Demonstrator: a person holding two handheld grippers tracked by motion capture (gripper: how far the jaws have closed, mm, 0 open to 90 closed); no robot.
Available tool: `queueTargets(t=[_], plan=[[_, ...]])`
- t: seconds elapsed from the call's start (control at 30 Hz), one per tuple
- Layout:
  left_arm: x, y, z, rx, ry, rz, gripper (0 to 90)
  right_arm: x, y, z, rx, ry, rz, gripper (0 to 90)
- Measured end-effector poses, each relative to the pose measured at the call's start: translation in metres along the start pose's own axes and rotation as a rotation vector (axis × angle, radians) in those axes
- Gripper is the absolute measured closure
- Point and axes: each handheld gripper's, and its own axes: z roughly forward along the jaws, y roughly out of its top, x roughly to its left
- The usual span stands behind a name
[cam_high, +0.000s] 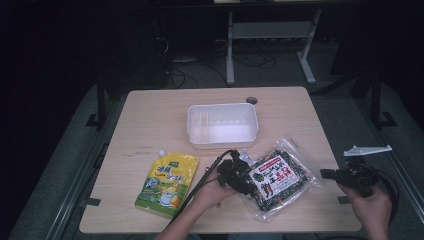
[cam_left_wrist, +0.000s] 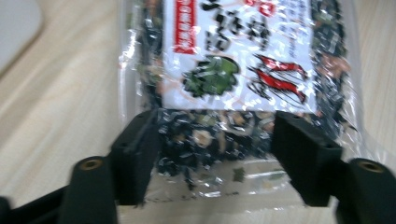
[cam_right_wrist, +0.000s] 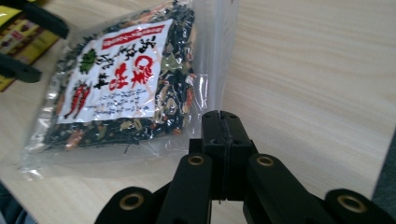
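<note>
A clear bag of dark dried seaweed mix with a white label (cam_high: 277, 177) (cam_left_wrist: 233, 70) (cam_right_wrist: 126, 88) lies flat on the wooden table at the front right. My left gripper (cam_high: 246, 175) (cam_left_wrist: 219, 140) is open, with one jaw on each side of the bag's near end and the bag lying between them. My right gripper (cam_high: 326, 174) (cam_right_wrist: 219, 119) is shut with nothing in it. It hovers just off the bag's right corner, above the table's right edge. The left gripper's black jaws also show in the right gripper view, at the top left.
A yellow spouted pouch (cam_high: 167, 182) (cam_right_wrist: 18, 37) lies at the front left. An empty white plastic tub (cam_high: 222, 125) (cam_left_wrist: 14, 28) stands mid-table behind the bag. A cable hole (cam_high: 251, 100) sits near the far edge. Bare wood (cam_right_wrist: 317, 84) lies right of the bag.
</note>
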Motion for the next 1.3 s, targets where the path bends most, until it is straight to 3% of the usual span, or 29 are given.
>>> queueTargets(t=[0.1,0.2,0.5,0.6,0.63,0.67,0.7,0.83,0.97,1.13,1.3], plan=[[0.007,0.003,0.001,-0.013,-0.035,-0.030,21.6,0.008,0.006,-0.014,-0.020,-0.001,-0.043,89.8],[0.010,0.005,0.001,-0.045,-0.070,-0.029,20.0,0.016,0.014,-0.027,-0.046,0.008,-0.086,89.8],[0.021,0.008,0.005,-0.055,-0.084,-0.048,18.9,0.035,0.036,-0.060,-0.108,0.058,-0.202,89.8],[0.026,0.008,0.005,-0.069,-0.143,-0.058,20.1,0.038,0.044,-0.065,-0.122,0.103,-0.234,89.8],[0.026,0.008,0.005,-0.069,-0.143,-0.058,21.3,0.039,0.047,-0.067,-0.128,0.119,-0.244,89.7],[0.029,0.008,0.005,-0.076,-0.187,-0.073,21.3,0.039,0.047,-0.067,-0.128,0.119,-0.244,89.7],[0.034,0.007,0.006,-0.077,-0.242,-0.098,24.6,0.041,0.053,-0.068,-0.139,0.147,-0.261,89.8],[0.040,0.004,0.004,-0.069,-0.288,-0.109,30.5,0.039,0.064,-0.063,-0.129,0.166,-0.272,89.7],[0.046,0.000,0.000,-0.093,-0.352,-0.125,46.0,0.033,0.071,-0.058,-0.154,0.194,-0.251,89.7],[0.044,-0.003,-0.005,-0.103,-0.361,-0.084,62.9,0.030,0.078,-0.053,-0.152,0.194,-0.251,89.7],[0.042,-0.008,-0.012,-0.131,-0.343,-0.052,70.1,0.023,0.081,-0.048,-0.151,0.208,-0.249,88.1]])
